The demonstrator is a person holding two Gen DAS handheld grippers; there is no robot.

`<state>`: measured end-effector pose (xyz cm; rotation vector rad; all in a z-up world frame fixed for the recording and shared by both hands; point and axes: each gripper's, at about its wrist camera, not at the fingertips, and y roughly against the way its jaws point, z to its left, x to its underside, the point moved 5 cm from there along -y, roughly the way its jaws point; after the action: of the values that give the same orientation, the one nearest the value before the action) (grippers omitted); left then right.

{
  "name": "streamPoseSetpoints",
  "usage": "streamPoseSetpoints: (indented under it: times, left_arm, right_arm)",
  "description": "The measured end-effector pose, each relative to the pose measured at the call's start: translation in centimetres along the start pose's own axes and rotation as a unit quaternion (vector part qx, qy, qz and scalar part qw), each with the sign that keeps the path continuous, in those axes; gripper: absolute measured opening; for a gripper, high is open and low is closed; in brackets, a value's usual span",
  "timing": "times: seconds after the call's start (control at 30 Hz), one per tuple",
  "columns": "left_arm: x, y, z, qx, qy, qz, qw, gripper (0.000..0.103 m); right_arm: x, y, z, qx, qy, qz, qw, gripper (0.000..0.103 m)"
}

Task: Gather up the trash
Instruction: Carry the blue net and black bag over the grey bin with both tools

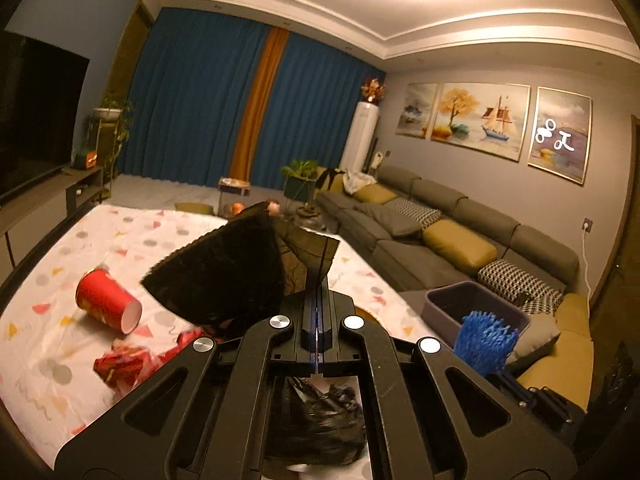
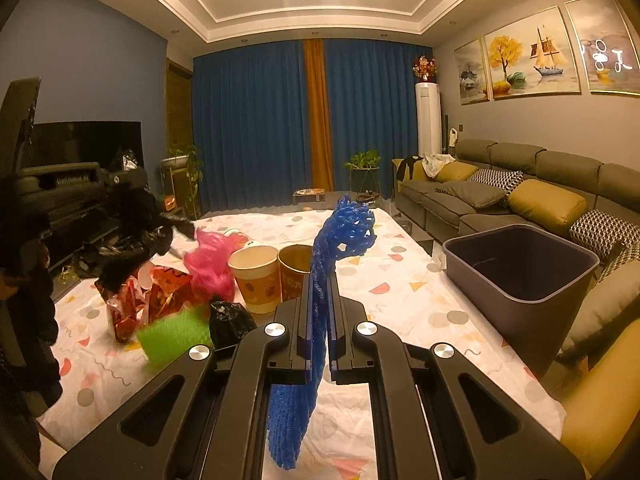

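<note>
The left claw pinches a thin black plastic bag that could slide free left of the grey bin. The right claw grips blue foam netting beside that bin; it could snag. On the bench: three paper cups, two red wrappers, one pink net, one green net.

Blue curtains, grey sofa, wall paintings

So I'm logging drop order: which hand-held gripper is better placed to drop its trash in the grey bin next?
Right hand-held gripper: its blue foam net is beside the open grey bin.
</note>
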<state>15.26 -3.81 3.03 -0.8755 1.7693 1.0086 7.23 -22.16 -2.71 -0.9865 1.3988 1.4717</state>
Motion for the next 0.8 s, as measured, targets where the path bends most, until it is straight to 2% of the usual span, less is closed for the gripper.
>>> streamPoseSetpoints:
  times: [0.43,0.6,0.8]
  left_arm:
    - [-1.4,0.1,-3.9,0.045,-0.026,-0.003,0.9986,0.000]
    - [-1.6,-1.0,-7.2,0.064,-0.045,0.001,0.9969,0.000]
    - [-1.5,-3.7,-12.4,0.092,-0.062,0.008,0.9938,0.000]
  right_arm:
    - [-1.3,0.9,-1.9,0.004,-0.009,-0.016,1.000,0.007]
    - [-2.1,1.1,-3.4,0.017,-0.012,-0.026,0.999,0.007]
    - [-3.2,0.9,-6.9,0.053,-0.022,-0.038,0.998,0.007]
